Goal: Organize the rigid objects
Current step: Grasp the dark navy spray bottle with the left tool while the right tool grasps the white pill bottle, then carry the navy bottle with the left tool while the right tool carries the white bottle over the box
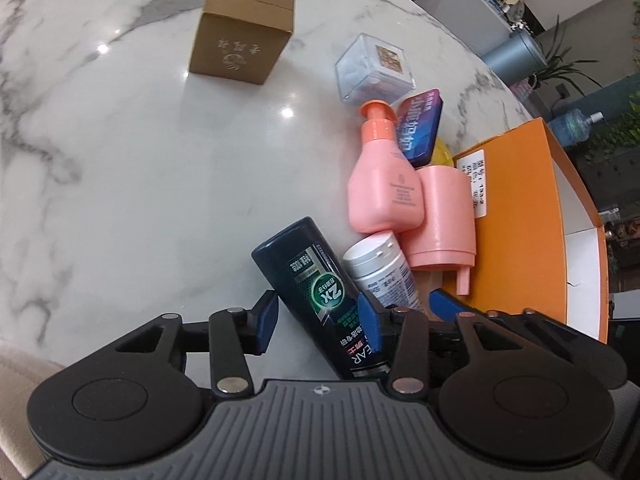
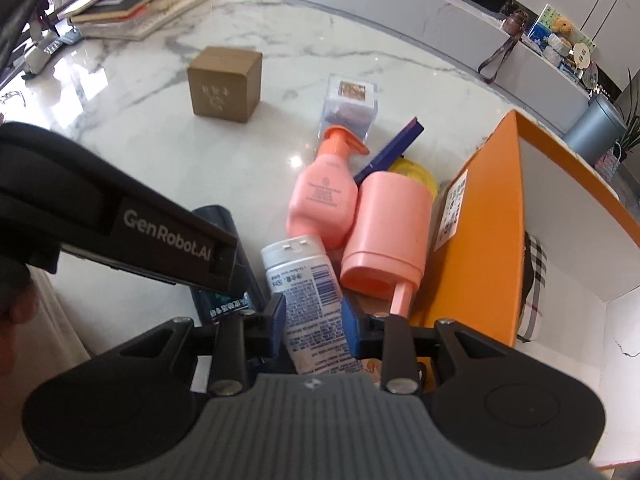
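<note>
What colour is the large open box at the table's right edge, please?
The large open box is orange outside and white inside, clearest in the right wrist view.
</note>
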